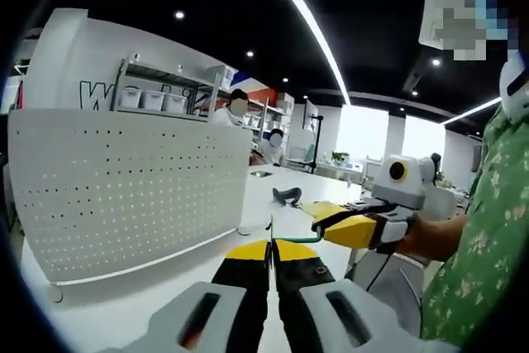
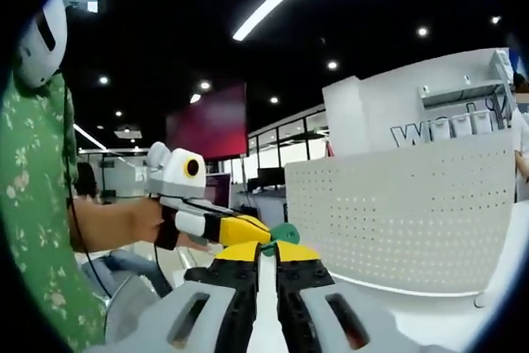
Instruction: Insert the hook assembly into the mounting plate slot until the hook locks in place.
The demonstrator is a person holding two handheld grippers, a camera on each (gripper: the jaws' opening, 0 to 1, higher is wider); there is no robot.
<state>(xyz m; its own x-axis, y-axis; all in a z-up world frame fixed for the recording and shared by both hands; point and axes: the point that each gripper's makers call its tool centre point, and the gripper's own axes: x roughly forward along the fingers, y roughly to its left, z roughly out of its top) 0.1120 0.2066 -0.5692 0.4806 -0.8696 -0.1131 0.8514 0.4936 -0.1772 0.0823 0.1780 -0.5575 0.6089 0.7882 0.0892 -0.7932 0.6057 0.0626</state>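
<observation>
in the left gripper view, the left gripper (image 1: 270, 247) is clenched on a thin green hook (image 1: 291, 240), whose other end is met by the right gripper (image 1: 324, 225), in front of the white perforated mounting plate (image 1: 124, 188) standing on the desk (image 1: 273, 200). in the right gripper view, the right gripper (image 2: 267, 249) is closed on the green hook (image 2: 285, 234) too, beside the left gripper (image 2: 256, 231); the plate (image 2: 405, 204) is seen at right.

Each handheld gripper has grey plastic housing with two dark slots, black jaws and yellow tips: the left gripper (image 1: 270, 247) in its own view, the right gripper (image 2: 268, 250) in its own. Seen from the side, either one carries a white block behind its yellow nose, with black bands. The person wears a green short-sleeved floral shirt (image 1: 479, 237), patterned in pale blossoms. A thin dark cable (image 2: 73, 204) hangs along it.
</observation>
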